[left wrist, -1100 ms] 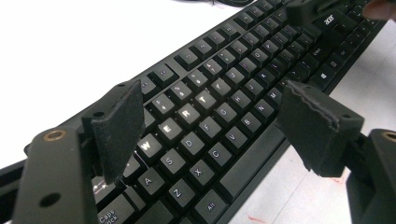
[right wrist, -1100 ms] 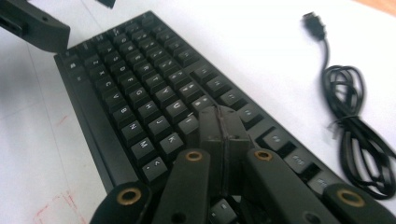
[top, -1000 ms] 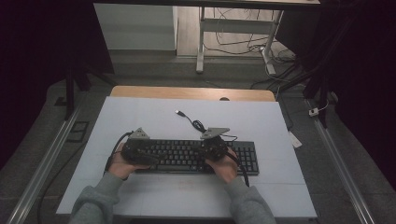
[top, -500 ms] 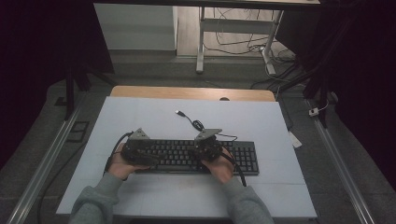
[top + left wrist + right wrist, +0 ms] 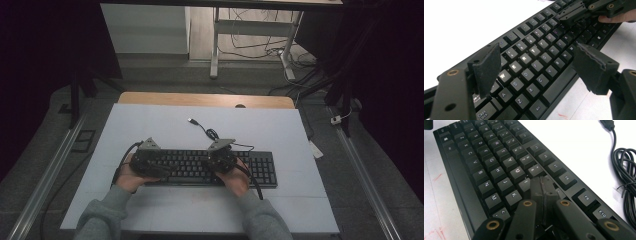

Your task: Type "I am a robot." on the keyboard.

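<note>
Right gripper (image 5: 541, 185), jaws closed, tips on black keyboard (image 5: 489, 165) keys; left gripper (image 5: 536, 65) open above left keys.
</note>
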Demonstrator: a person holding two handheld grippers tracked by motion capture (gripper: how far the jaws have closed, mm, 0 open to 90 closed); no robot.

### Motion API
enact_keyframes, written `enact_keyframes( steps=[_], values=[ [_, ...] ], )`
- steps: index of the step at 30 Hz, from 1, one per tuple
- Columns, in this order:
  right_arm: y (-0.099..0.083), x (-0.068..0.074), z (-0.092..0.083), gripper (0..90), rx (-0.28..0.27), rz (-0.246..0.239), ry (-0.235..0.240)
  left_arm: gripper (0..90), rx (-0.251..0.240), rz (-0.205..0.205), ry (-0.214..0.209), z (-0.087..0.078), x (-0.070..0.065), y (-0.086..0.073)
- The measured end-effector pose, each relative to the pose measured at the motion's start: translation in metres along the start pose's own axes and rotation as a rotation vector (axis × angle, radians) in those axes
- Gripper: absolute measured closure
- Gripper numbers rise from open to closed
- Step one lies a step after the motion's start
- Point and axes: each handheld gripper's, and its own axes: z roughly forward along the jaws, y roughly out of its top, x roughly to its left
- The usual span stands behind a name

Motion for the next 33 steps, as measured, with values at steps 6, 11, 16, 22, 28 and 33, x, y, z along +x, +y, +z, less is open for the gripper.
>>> enact_keyframes(
  steps=[6, 11, 16, 22, 28, 33],
  values=[
    [-0.001, 0.000, 0.001, 89.5, 0.006, -0.001, 0.000, 22.7, 0.003, 0.002, -0.001, 0.000, -0.001, 0.000],
    [-0.001, -0.001, 0.000, 89.5, -0.005, 0.002, 0.000, 22.7, 0.001, 0.002, 0.001, 0.000, 0.000, 0.000],
    [-0.001, -0.003, -0.006, 89.4, -0.036, 0.023, 0.005, 22.7, -0.001, 0.003, 0.000, 0.000, 0.000, 0.000],
    [-0.001, -0.007, -0.023, 89.0, -0.081, 0.047, 0.002, 22.7, -0.004, 0.000, 0.002, -0.001, 0.000, 0.000],
    [-0.008, -0.010, -0.037, 80.6, -0.105, 0.059, -0.006, 22.7, -0.004, 0.002, 0.004, -0.001, 0.000, 0.000],
    [-0.018, -0.014, -0.049, 66.9, -0.111, 0.064, -0.026, 22.7, -0.005, 0.001, 0.006, -0.001, 0.000, 0.000]
  ],
)
